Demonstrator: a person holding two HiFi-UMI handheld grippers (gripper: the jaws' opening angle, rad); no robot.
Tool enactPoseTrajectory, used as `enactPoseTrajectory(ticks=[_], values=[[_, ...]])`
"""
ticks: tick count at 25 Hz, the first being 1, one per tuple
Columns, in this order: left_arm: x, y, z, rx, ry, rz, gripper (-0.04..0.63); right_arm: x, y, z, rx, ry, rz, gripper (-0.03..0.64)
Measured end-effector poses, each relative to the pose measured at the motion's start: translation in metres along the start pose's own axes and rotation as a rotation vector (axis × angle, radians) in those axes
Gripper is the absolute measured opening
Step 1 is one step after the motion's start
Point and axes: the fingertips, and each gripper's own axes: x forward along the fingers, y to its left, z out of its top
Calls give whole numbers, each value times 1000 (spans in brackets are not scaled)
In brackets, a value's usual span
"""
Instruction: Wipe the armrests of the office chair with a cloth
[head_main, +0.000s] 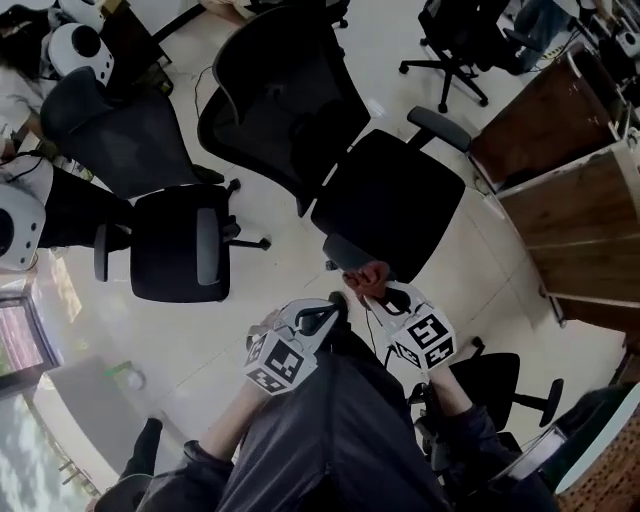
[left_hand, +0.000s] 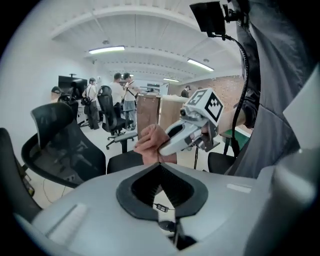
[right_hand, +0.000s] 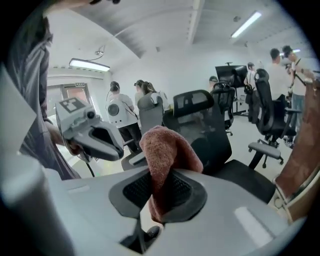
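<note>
Right hand-held gripper (left_hand: 165, 146): clamped on the cloth (right_hand: 167, 145), with a fold pinched between the jaws and most of the pink bulk bunched up beyond them.
Left hand-held gripper (left_hand: 160, 165): jaws together with nothing between them, held just beside the right one and gripping nothing on the chair.
Cloth position: in the head view it sits at the end of the near armrest (head_main: 345, 250) of the office chair (head_main: 390, 200). Whether it touches the pad cannot be told.
Far armrest (head_main: 440, 125): across the seat, well apart from both tools.
Risk, cloth slipping: only a narrow fold appears to be pinched, so dragging along the pad could tug the cloth out or roll it into a lump that wipes badly.
Risk, hard contact: if the loose bulk folds back, the jaw tips rather than the fabric may scrape the armrest.
Risk, chair moving: the seat probably swivels or rolls. With the empty tool not bracing it, sideways pressure could turn the armrest away from the stroke.
Risk, reach: getting to the far armrest means leaning over the seat, where pressure would likely be uneven and part of the pad missed.
Risk, collision: the two tools are close together, so a long stroke could knock one against the other.
</note>
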Motion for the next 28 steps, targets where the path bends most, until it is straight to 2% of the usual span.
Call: enactPoseTrajectory(ticks=[3,5,8,10,15,20,24,28], values=[[-16,9,21,50,-102,-7,15,-20,11,43,-70,-14,-53,48],[-36,18,32,52,-164,10,15,-21,29,63,-136,-12,-63,48],[-58,20,37,43,-204,52,15,-21,54,79,-189,-11,-47,48],[-63,9,39,51,-218,47,15,-31,60,85,-205,-10,-68,48],[-74,-10,29,28,-238,50,16,-43,65,94,-246,-13,-101,48],[-69,-12,20,0,-219,70,15,-47,55,96,-277,-8,-108,46],[-49,-19,28,0,-197,82,17,-62,33,88,-265,-6,-92,46],[-10,-20,50,5,-171,107,16,-83,-14,80,-260,-26,-77,46]])
